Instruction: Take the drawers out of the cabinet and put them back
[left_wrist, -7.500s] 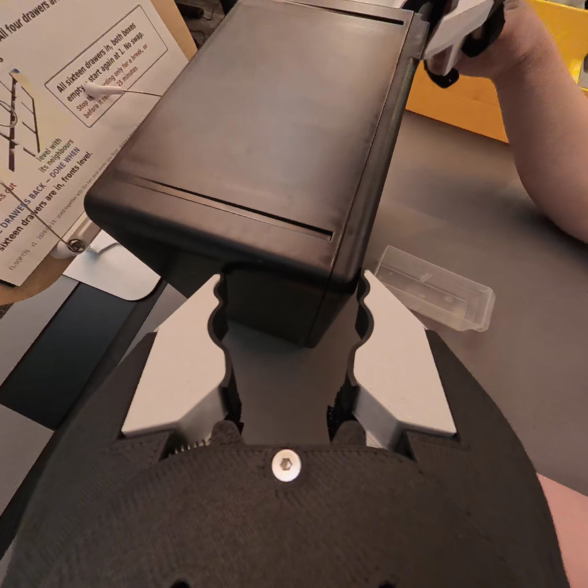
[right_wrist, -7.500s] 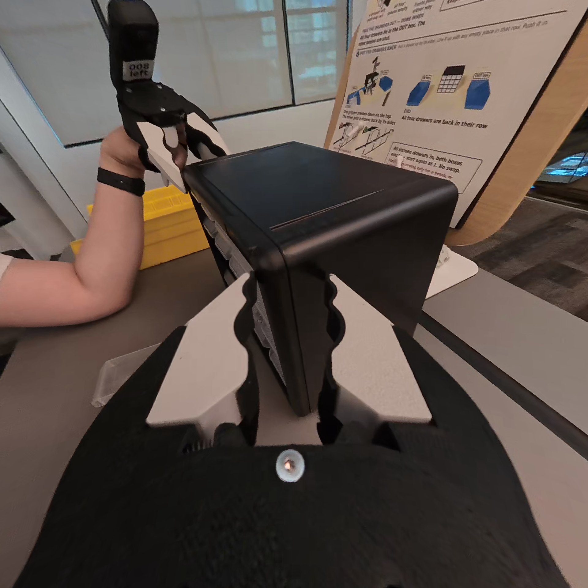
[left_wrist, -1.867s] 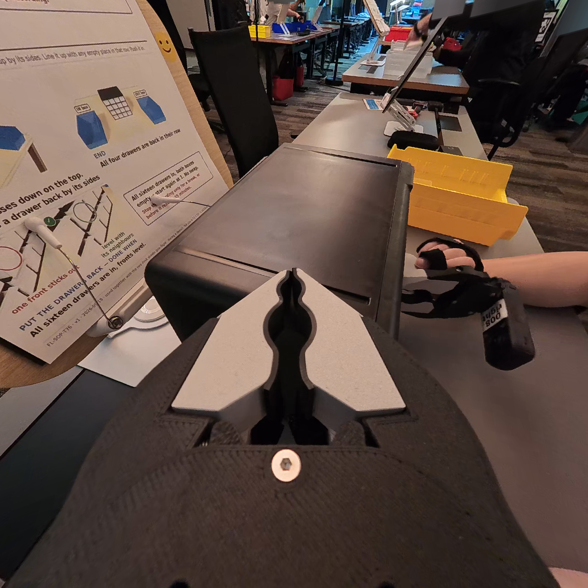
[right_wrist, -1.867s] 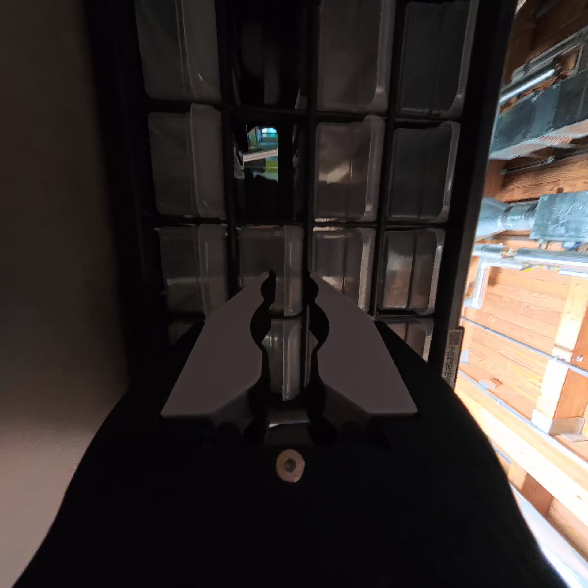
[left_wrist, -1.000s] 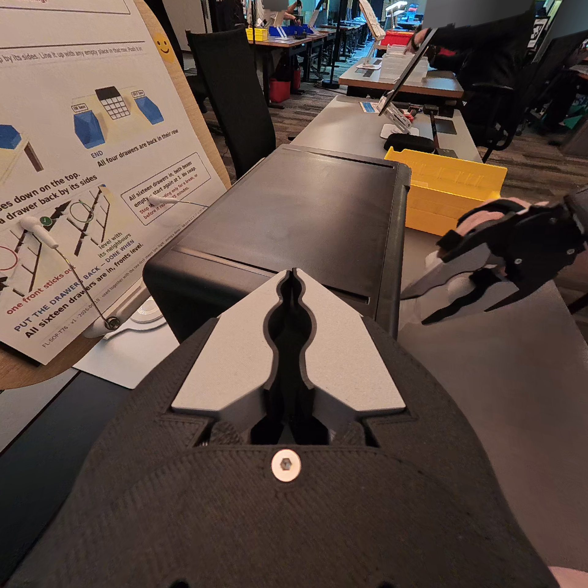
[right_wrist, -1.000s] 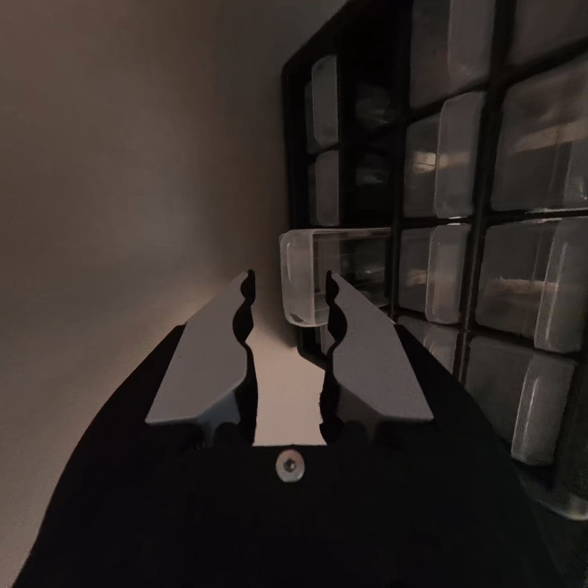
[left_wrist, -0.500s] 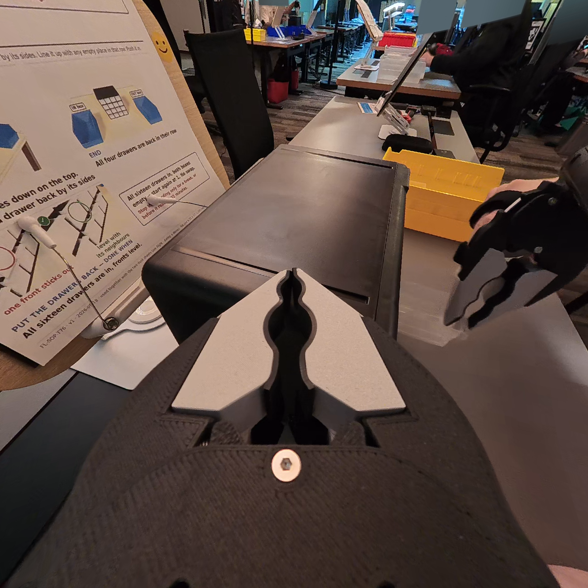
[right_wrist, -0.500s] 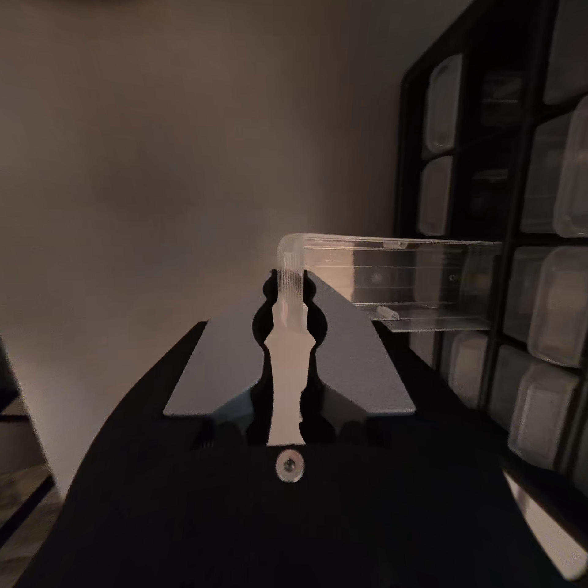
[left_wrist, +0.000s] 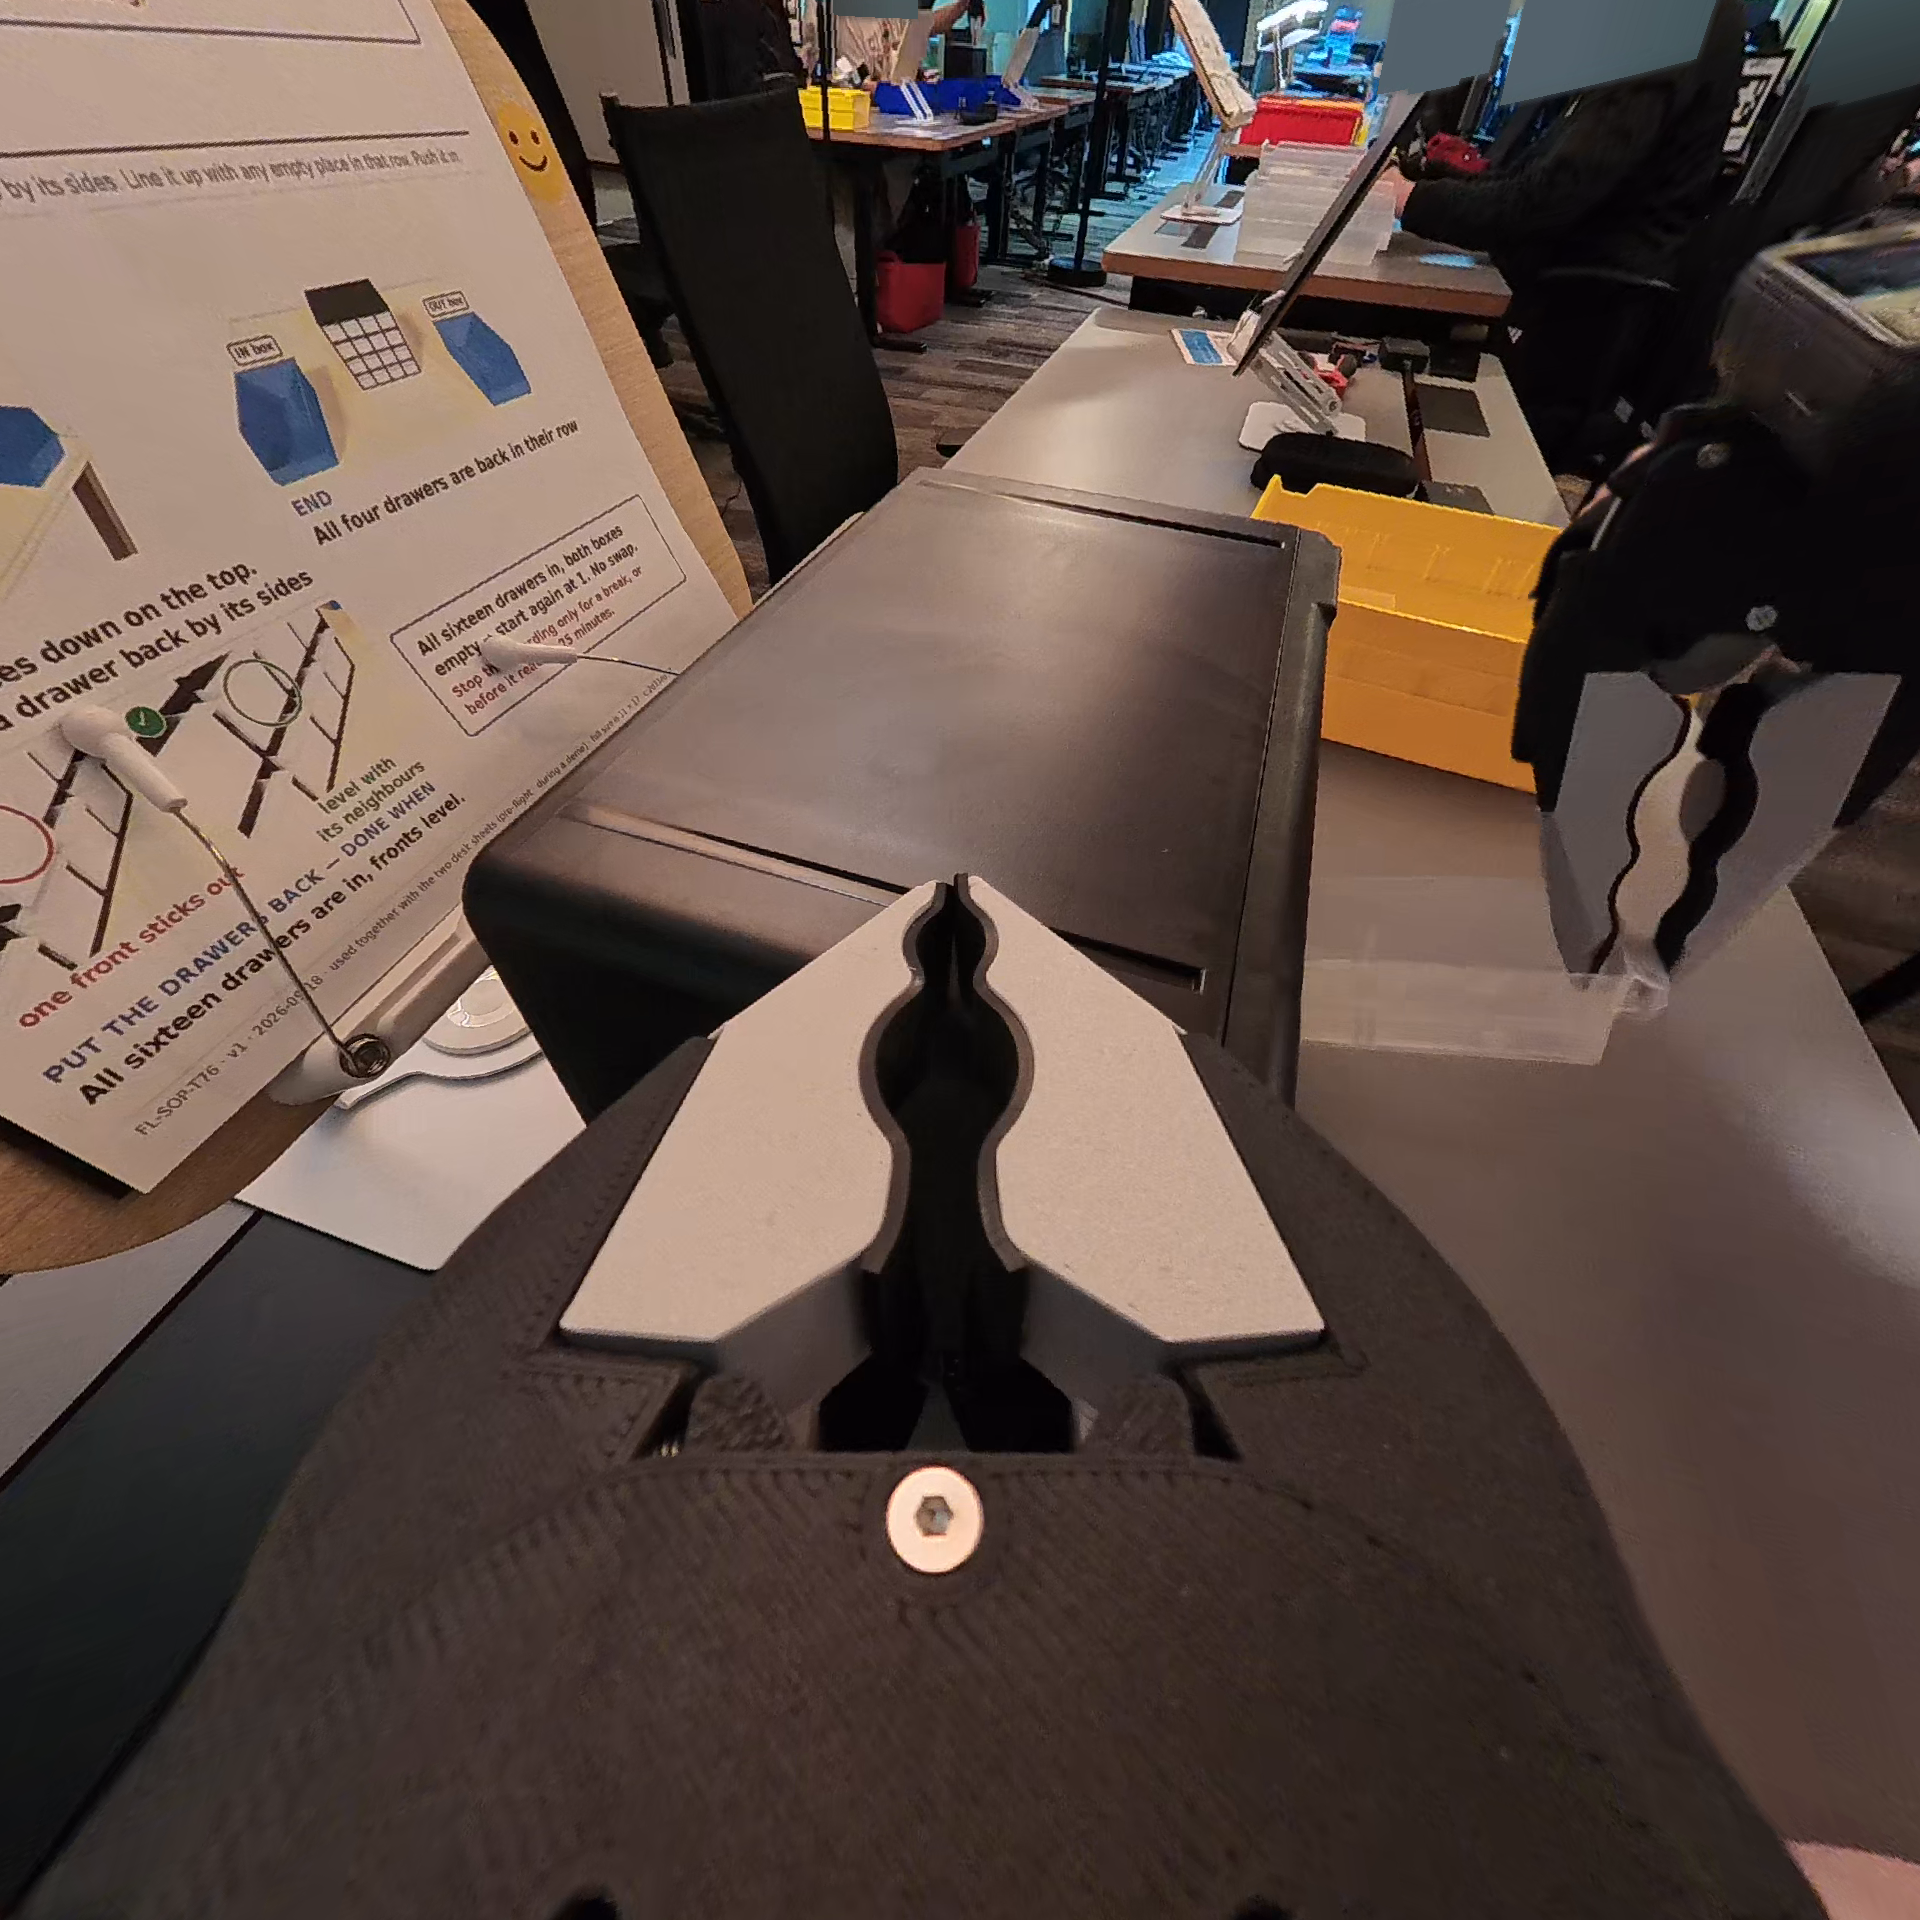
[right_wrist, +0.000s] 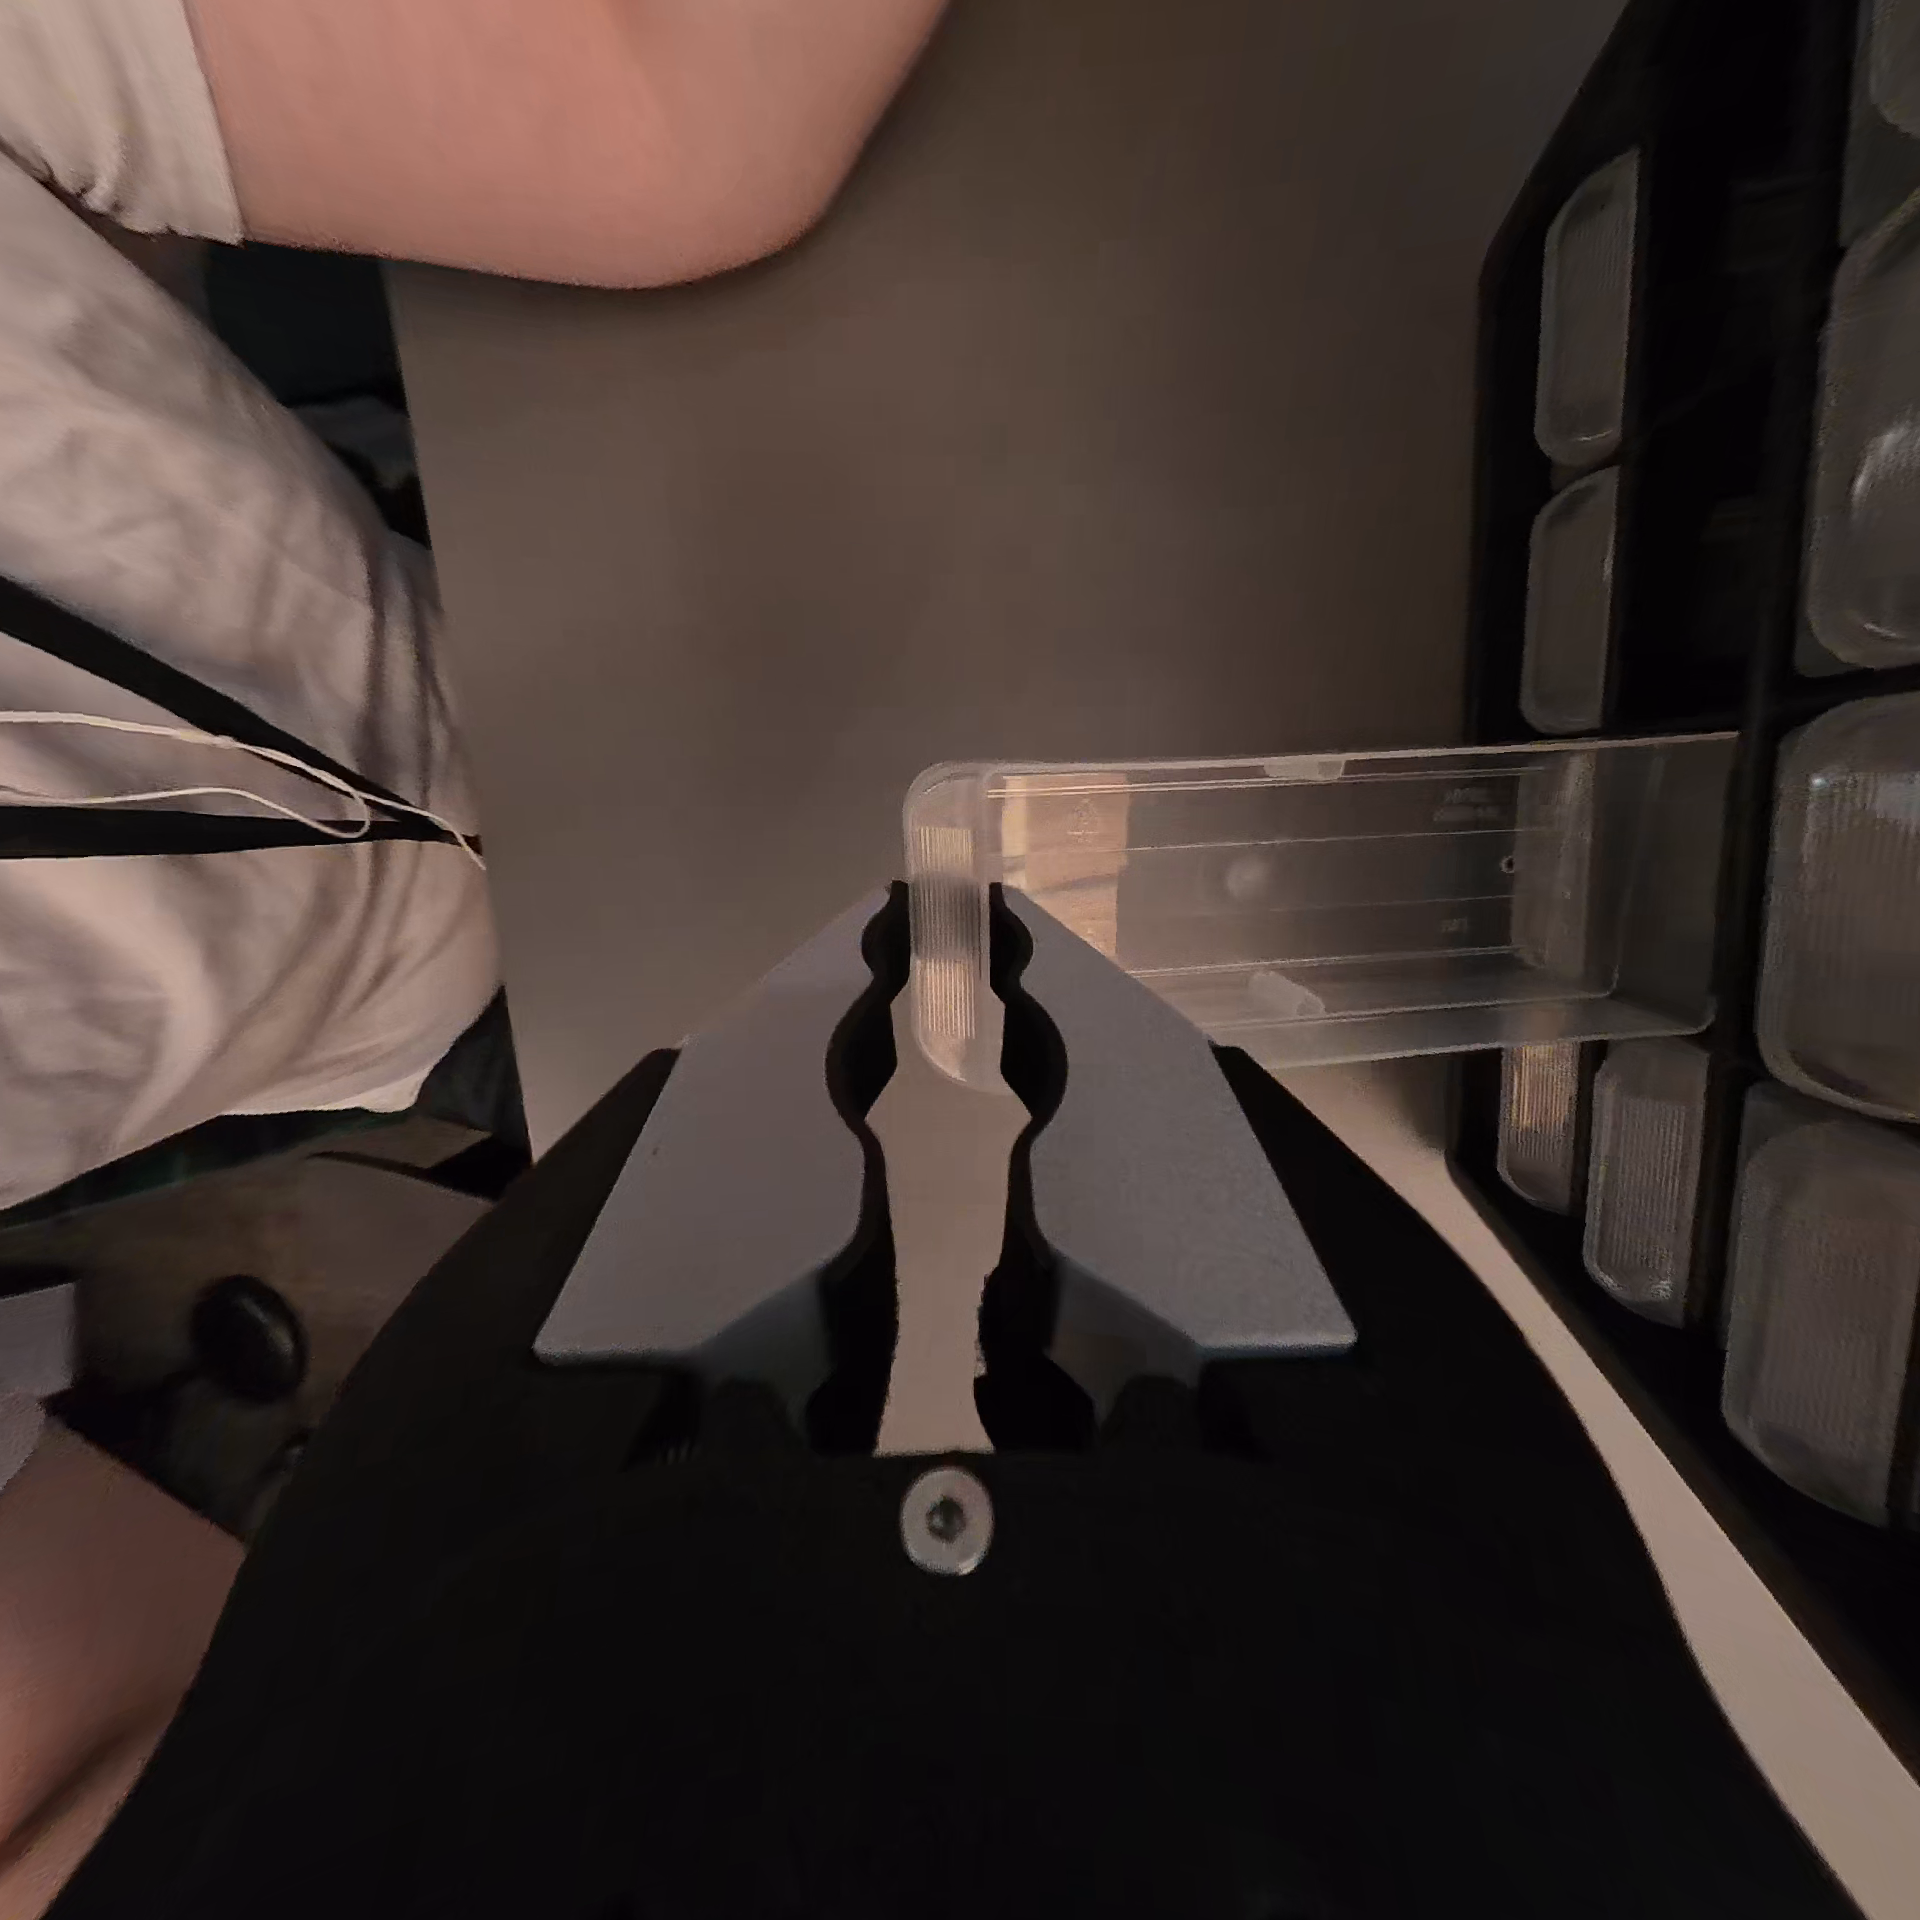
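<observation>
Cabinet (left_wrist: 935, 707) stands black on the grey table (left_wrist: 1558, 1299), beside a yellow bin (left_wrist: 1423, 634).
Right gripper (right_wrist: 948, 894) pinches the front tab of a clear drawer (right_wrist: 1351, 904) that looks almost fully drawn out; left gripper (left_wrist: 958, 883), fingers pressed together and empty, rests over the cabinet's top.

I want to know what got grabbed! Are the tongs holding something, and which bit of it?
The right tongs pinch the clear drawer by its front handle tab. The left tongs are shut on nothing.
</observation>
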